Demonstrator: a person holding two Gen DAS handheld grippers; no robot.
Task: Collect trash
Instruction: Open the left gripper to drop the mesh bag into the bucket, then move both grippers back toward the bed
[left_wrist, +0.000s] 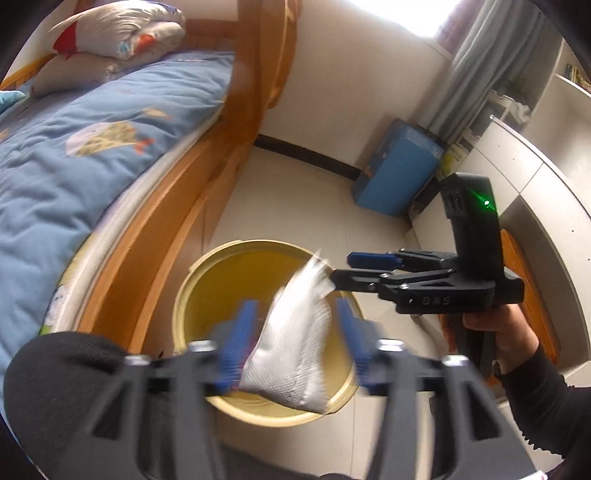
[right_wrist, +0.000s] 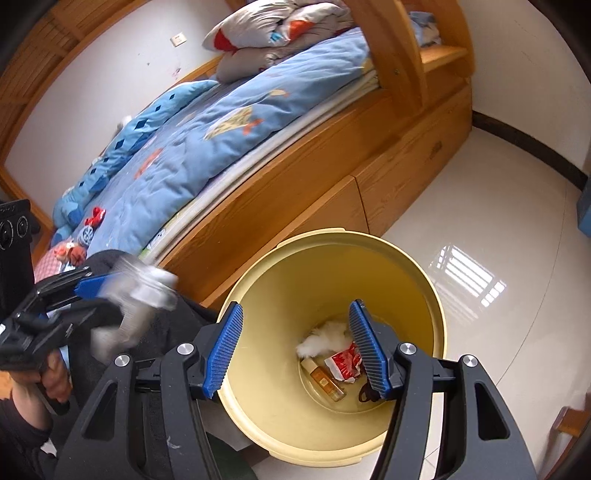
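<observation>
A pale yellow bin (left_wrist: 192, 291) stands on the floor beside the bed. Over its rim, my left gripper (left_wrist: 295, 332) is open. A crumpled white paper (left_wrist: 295, 343), blurred, hangs between the blue pads, with a gap on its right side. My right gripper (right_wrist: 297, 332) is open and empty above the bin (right_wrist: 424, 280). In the left wrist view that right gripper (left_wrist: 342, 267) points in from the right, its tips by the paper's top. At the bin's bottom lie white fluff (right_wrist: 325, 336), a red wrapper (right_wrist: 343, 363) and a small amber bottle (right_wrist: 327, 380).
A wooden bed frame (right_wrist: 295, 192) with a blue quilt (left_wrist: 74, 155) runs along the left, close to the bin. A blue box (left_wrist: 399, 173) sits by the far wall, with white shelving (left_wrist: 535, 155) to the right. Glossy floor tiles (right_wrist: 498, 229) lie beyond the bin. A person's dark-clad knee (left_wrist: 55, 387) is at lower left.
</observation>
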